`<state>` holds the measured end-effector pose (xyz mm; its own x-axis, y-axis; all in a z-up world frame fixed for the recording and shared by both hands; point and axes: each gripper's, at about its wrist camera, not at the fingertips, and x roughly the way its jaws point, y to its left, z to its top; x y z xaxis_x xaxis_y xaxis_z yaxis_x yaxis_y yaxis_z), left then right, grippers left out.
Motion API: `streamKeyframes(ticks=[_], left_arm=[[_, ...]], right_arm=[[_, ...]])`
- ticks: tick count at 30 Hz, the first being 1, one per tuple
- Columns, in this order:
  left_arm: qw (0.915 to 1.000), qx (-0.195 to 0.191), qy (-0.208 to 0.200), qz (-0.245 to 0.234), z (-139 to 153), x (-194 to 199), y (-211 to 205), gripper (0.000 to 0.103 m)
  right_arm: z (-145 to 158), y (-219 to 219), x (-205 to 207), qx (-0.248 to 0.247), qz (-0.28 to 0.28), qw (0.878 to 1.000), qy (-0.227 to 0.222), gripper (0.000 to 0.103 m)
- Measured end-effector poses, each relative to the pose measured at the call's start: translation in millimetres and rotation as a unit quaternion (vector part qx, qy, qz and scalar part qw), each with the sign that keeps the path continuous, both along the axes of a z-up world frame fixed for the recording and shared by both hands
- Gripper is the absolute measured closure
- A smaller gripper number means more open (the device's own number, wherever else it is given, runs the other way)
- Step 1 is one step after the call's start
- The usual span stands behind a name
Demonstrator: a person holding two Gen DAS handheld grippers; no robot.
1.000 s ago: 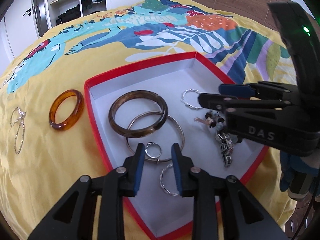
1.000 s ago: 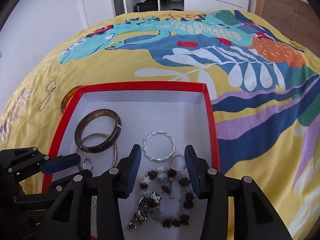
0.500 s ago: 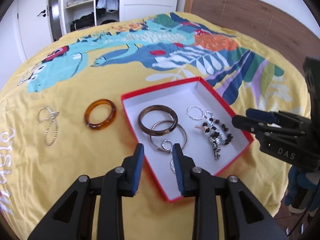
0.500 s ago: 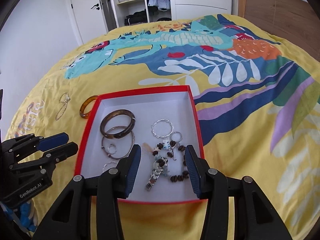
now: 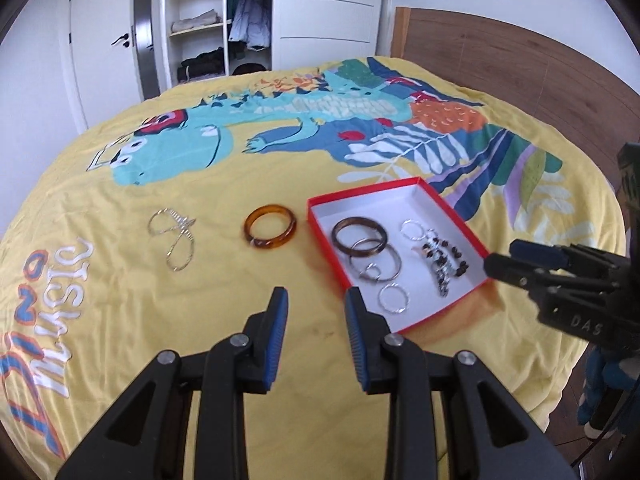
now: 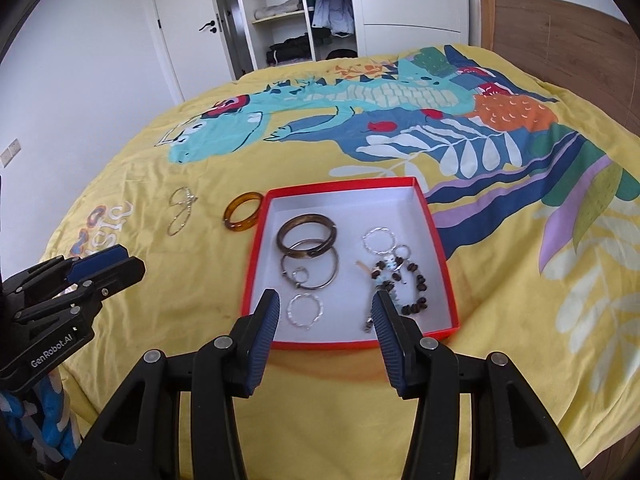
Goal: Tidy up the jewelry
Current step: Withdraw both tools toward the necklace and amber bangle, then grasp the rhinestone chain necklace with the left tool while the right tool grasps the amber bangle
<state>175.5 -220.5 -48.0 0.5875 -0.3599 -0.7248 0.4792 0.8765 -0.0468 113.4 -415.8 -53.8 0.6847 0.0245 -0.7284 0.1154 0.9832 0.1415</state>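
**Both grippers empty, above bed near box**

My L gripper had jaws part open, nothing btwn. R gripper was a bit wider, jaws just opened further, also empty. Red box sat on yellow bedspread w/ dark bangle, silver rings, bead bracelet inside. Amber bangle and silver chain lay outside, left of box; L view showed both clearly, R view squeezed them at box edge. Bare cover around.

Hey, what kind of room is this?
Most likely a bedroom: the work surface is a bed with a dinosaur-print cover and wooden headboard, and an open wardrobe holds folded and hanging clothes.
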Motion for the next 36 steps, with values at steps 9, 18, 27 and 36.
streamKeyframes(ticks=[9, 18, 27, 36], left_arm=[[0.9979, 0.012, 0.026, 0.058, -29, 24, 63, 0.075], [0.9933, -0.010, 0.048, 0.105, -56, 91, 115, 0.050], [0.9933, 0.003, 0.078, 0.086, -96, 156, 103, 0.049], [0.9921, 0.048, 0.080, 0.083, -133, 212, 81, 0.048]], right_arm=[[3, 38, 23, 0.000, 0.043, 0.999, -0.003, 0.055], [-16, 78, 89, 0.009, 0.095, 0.995, 0.015, 0.055], [-39, 97, 159, 0.013, 0.134, 0.991, 0.024, 0.055], [-54, 104, 195, 0.016, 0.151, 0.988, 0.030, 0.055]])
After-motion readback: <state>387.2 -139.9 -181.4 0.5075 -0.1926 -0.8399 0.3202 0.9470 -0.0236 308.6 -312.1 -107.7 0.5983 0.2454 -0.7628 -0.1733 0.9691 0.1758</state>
